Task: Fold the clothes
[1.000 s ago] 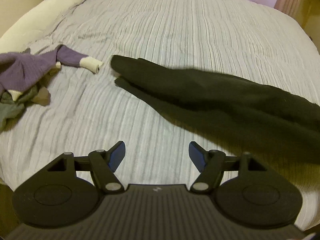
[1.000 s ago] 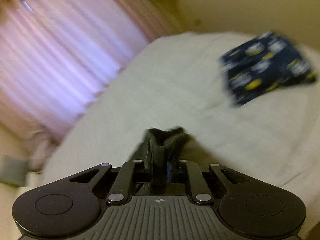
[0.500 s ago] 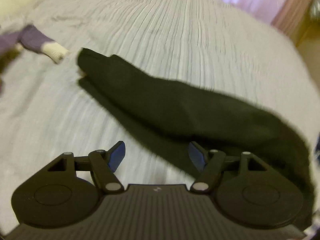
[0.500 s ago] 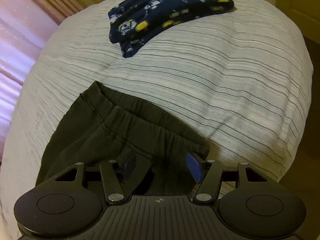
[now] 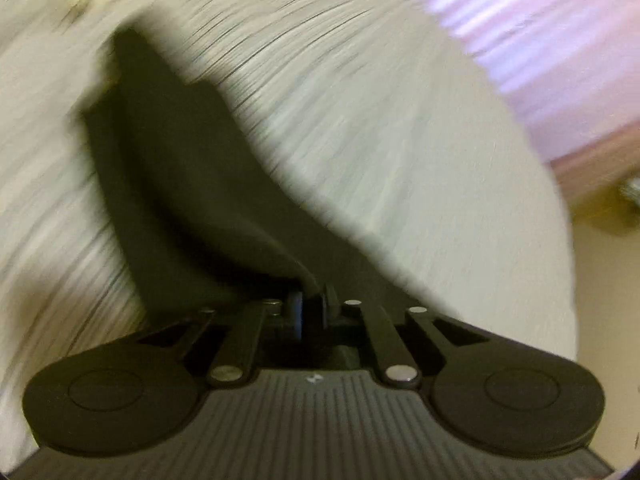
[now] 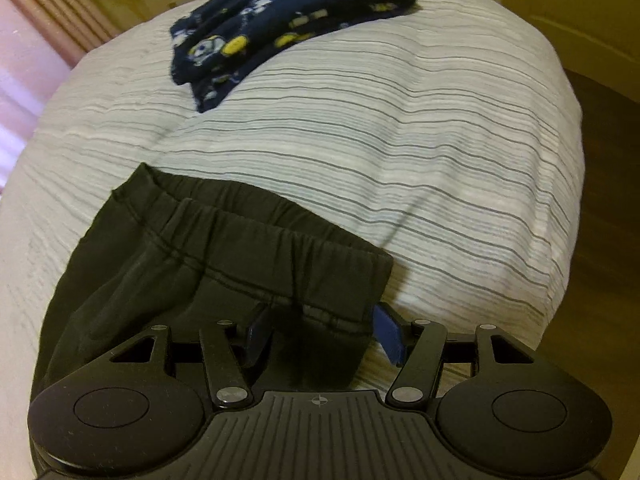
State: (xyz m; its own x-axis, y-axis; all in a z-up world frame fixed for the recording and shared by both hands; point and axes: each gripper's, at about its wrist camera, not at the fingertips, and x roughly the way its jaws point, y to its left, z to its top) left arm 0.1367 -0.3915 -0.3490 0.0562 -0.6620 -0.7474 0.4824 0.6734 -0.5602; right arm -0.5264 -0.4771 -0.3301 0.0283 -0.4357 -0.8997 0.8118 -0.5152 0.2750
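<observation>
**Trainee:** Where do your tools stand?

**Operator:** My left tool (image 5: pixel 308 312) has its jaws drawn together, pinching a ridge of the black trousers (image 5: pixel 192 184). That view is smeared by motion blur, so I can't tell exactly which part of the leg I have. My right tool (image 6: pixel 320 332) is spread wide, its blue pads (image 6: pixel 386 330) either side of the waistband corner (image 6: pixel 340 280), gripping nothing.

**Trainee:** And the trousers themselves?

**Operator:** They lie on the striped bed (image 6: pixel 400 140), waistband towards the right tool, the legs running off from the left one across the cover. A folded navy patterned garment (image 6: pixel 280 16) sits further up the bed, well apart from them.

**Trainee:** So how do I do this fold properly?

**Operator:** As I judge it, the step is bringing the leg end over to the waist. Keep the left grip firm and lift only enough that the cloth clears the cover, or it will drag and bunch. Take both layers, since one alone would let the other slide out. I'd use the open right tool to pin the waistband so it doesn't creep. Lay the edge square on the band before letting go.
</observation>
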